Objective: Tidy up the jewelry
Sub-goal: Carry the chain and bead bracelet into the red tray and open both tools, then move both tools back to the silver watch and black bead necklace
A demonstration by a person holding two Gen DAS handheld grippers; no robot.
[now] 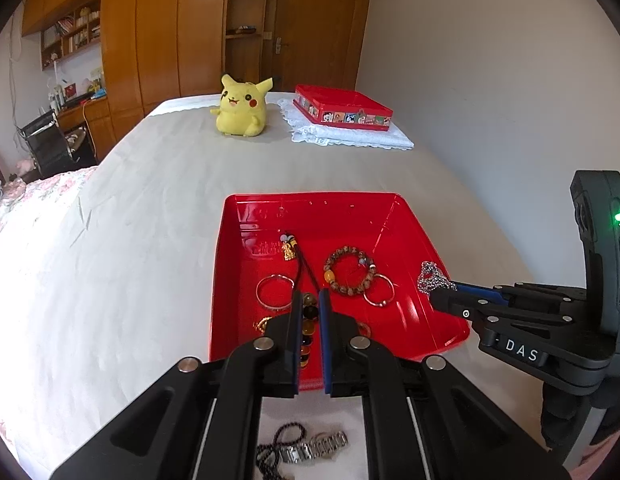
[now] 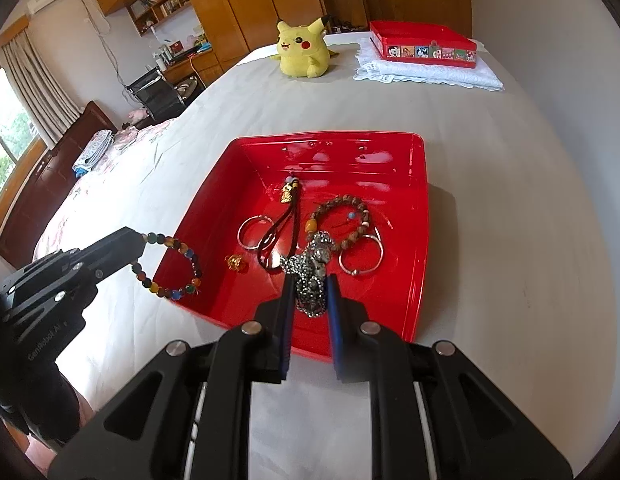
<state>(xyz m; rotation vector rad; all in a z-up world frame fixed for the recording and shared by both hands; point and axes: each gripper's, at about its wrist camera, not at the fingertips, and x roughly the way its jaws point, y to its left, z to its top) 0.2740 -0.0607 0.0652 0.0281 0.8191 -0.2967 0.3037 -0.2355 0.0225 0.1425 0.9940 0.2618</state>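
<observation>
A red tray (image 1: 414,224) (image 2: 418,208) lies on the bed. It holds a brown bead bracelet (image 1: 350,270) (image 2: 342,220), two silver rings (image 1: 275,293) (image 2: 360,258), a black cord with a gold charm (image 1: 289,249) (image 2: 288,196) and a small gold piece (image 2: 236,262). My left gripper (image 1: 310,300) (image 2: 140,250) is shut on a multicoloured bead bracelet (image 1: 308,334) (image 2: 178,268) at the tray's near left edge. My right gripper (image 2: 310,280) (image 1: 440,292) is shut on a silver chain necklace (image 2: 310,276) (image 1: 430,276) over the tray's near right part.
A metal watch (image 1: 314,446) and a black bead string (image 1: 278,444) lie on a white cloth under my left gripper. At the bed's far end sit a yellow Pikachu plush (image 1: 242,106) (image 2: 304,50) and a red tin (image 1: 342,108) (image 2: 422,42) on white lace. A wall runs along the right.
</observation>
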